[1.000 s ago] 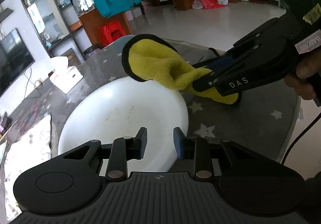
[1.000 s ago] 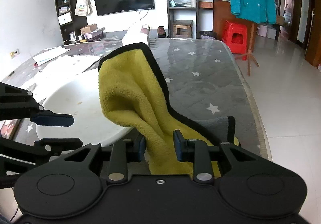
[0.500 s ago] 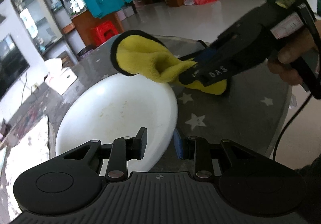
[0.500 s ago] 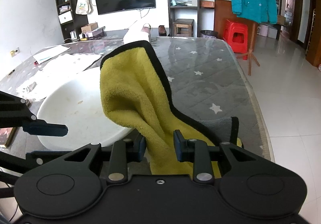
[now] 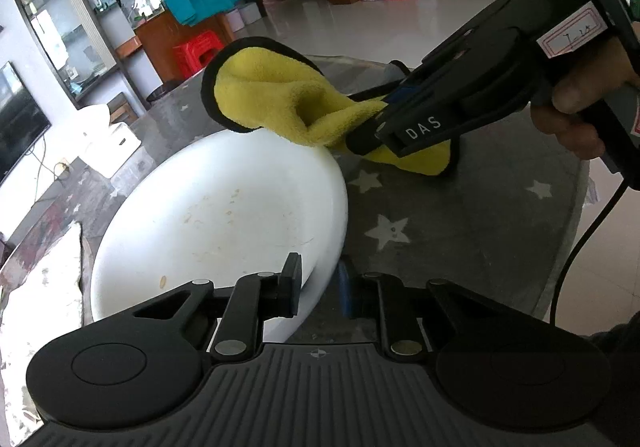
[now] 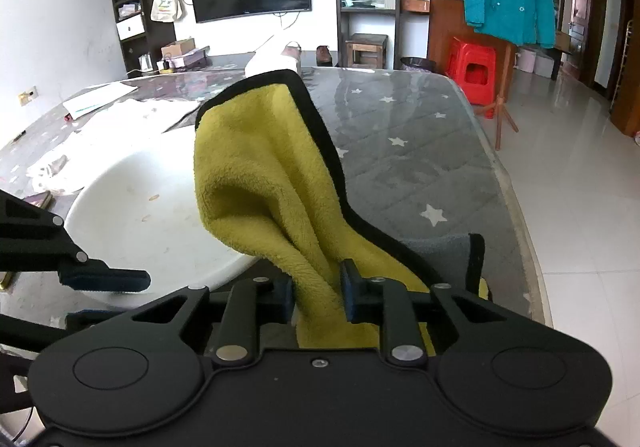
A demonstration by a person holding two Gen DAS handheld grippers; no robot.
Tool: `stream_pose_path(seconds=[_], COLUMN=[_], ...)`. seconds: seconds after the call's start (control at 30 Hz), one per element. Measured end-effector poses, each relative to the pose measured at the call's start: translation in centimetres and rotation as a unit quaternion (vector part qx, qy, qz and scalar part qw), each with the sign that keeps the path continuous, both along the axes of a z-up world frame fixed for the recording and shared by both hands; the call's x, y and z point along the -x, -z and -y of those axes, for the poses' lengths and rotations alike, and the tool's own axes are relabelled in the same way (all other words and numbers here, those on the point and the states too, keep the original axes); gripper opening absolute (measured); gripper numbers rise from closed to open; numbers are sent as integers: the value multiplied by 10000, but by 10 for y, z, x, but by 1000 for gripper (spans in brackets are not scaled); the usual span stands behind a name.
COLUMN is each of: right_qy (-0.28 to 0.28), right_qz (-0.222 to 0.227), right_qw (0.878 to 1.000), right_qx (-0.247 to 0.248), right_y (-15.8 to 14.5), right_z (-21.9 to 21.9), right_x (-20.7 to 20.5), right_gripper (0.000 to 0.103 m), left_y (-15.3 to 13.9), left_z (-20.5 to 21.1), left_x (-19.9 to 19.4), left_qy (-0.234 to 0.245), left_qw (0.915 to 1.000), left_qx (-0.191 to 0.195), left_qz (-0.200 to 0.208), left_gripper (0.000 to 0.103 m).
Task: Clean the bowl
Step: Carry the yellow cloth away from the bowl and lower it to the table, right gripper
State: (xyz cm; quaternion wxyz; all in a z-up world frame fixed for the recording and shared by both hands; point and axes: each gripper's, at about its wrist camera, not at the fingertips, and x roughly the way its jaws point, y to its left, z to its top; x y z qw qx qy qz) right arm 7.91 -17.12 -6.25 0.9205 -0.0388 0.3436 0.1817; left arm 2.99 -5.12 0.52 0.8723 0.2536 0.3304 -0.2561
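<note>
A wide, shallow white bowl [image 5: 224, 215] of smooth glossy material sits on a round table [image 5: 460, 231] covered by a grey quilted cloth with pale stars under a clear, reflective sheet. The bowl's inside is bare except for faint brownish smears and a few small crumbs (one tan speck lies low on its near wall). It stands near the table's curved edge, with open starred cloth to its right in the left wrist view and tiled floor beyond the rim.

The left gripper [image 5: 318, 283], black plastic with blue pads, has come down to its narrowest, and its two fingers straddle the bowl's near rim, one inside and one outside, clamping it.

The right gripper [image 6: 316, 293] is closing its jaws, and the frames show them already pinching a fluffy yellow microfibre cloth with a black stitched border [image 6: 256, 175]. The cloth stands up from the fingers in a soft folded cone, its top corner drooping over the bowl's rim on the side nearest that gripper; its grey reverse shows at a turned-up corner lying on the table. A hand [image 5: 576, 115] grips that tool's handle.

Crumpled white paper [image 6: 60, 151] lies beyond the bowl's far side.
</note>
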Motion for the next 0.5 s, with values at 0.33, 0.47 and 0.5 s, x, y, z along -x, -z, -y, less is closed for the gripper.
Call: stream_pose_path(seconds=[0.33,0.47,0.5], right_qy=[-34,-75,-85], right_qz=[-15,10,23], right_qw=[10000,10000,10000], right_qx=[-34,-28,-29], right_y=[2,3,3], right_z=[-8,-15,-17], right_x=[-14,-22,-25], right_gripper=[21,21,21], left_y=[1,-1,-1], left_z=[-18,-29,-32], left_x=[-18,-29,-32], left_qy=[-483,-674,-728], left_qw=[9986,9976,9972], left_qx=[-138,-117,-125], left_qz=[138,125,129], left_gripper=[19,19,20])
